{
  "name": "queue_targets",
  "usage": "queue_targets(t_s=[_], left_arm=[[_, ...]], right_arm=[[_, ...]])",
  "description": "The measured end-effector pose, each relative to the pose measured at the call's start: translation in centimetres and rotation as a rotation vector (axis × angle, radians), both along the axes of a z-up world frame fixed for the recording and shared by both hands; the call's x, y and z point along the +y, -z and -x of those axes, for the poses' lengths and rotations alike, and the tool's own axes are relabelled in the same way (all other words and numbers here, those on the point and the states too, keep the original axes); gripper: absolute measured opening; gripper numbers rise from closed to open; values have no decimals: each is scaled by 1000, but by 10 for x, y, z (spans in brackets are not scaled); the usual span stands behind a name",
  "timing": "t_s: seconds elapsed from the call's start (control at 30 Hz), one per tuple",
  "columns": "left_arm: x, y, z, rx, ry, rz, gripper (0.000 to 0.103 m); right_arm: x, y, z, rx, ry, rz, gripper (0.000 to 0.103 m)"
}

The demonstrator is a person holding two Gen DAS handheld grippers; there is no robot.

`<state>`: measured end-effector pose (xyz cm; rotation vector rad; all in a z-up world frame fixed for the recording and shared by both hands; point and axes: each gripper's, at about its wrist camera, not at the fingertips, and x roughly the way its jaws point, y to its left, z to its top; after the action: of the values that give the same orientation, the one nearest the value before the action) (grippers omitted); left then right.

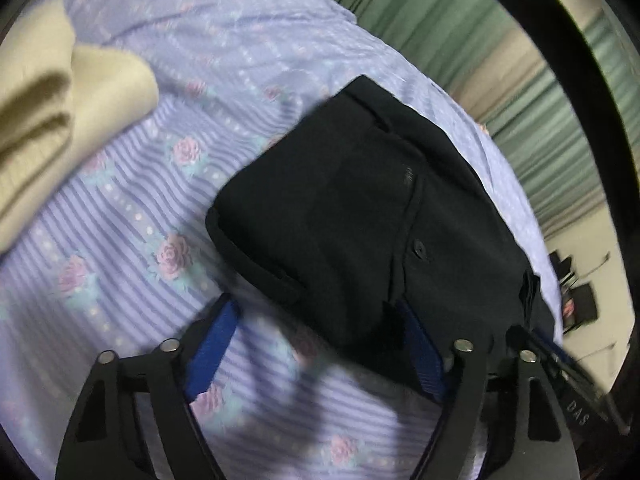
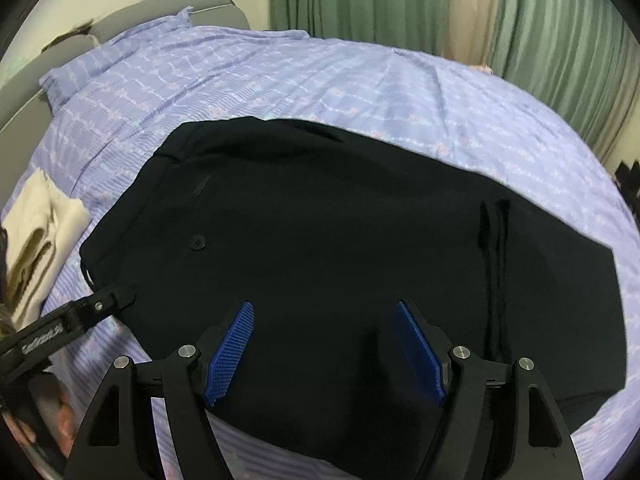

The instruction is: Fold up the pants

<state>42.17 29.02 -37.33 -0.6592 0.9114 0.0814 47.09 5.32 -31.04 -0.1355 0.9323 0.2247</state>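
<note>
The black pants (image 1: 360, 208) lie folded flat on a purple flowered bedsheet (image 1: 160, 200), their back-pocket button (image 1: 420, 248) facing up. My left gripper (image 1: 320, 320) hovers at their near edge. Its blue pads stand wide apart, with a corner of the black cloth between them but no pad pressing on it. In the right wrist view the pants (image 2: 340, 220) fill the middle. My right gripper (image 2: 323, 308) stands open just above the cloth, holding nothing. The left gripper (image 2: 100, 304) shows at the pants' waistband corner on the left.
A folded cream cloth (image 1: 48, 140) (image 2: 36, 240) lies on the bed left of the pants. Green curtains (image 2: 360, 0) hang behind the bed, and a grey headboard (image 2: 160, 12) stands at the far left. Dark items (image 1: 572, 292) lie on the floor past the bed's right edge.
</note>
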Motion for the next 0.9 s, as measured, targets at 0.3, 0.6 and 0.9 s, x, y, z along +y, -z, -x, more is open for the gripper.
queue_targets(t_s=[0.3,0.6,0.9], left_arm=[[8,-25,-12,-104,-30,53,45],[11,23,-45,-1,-116,148,49],[-71,-112,-39,-120,-45,-245,22]], right_arm=[[5,6,-12,5,8,-10,74],[-17,-7,-14,-13,39,-23,74],[-65,-52,1,-59,54,-48,73]])
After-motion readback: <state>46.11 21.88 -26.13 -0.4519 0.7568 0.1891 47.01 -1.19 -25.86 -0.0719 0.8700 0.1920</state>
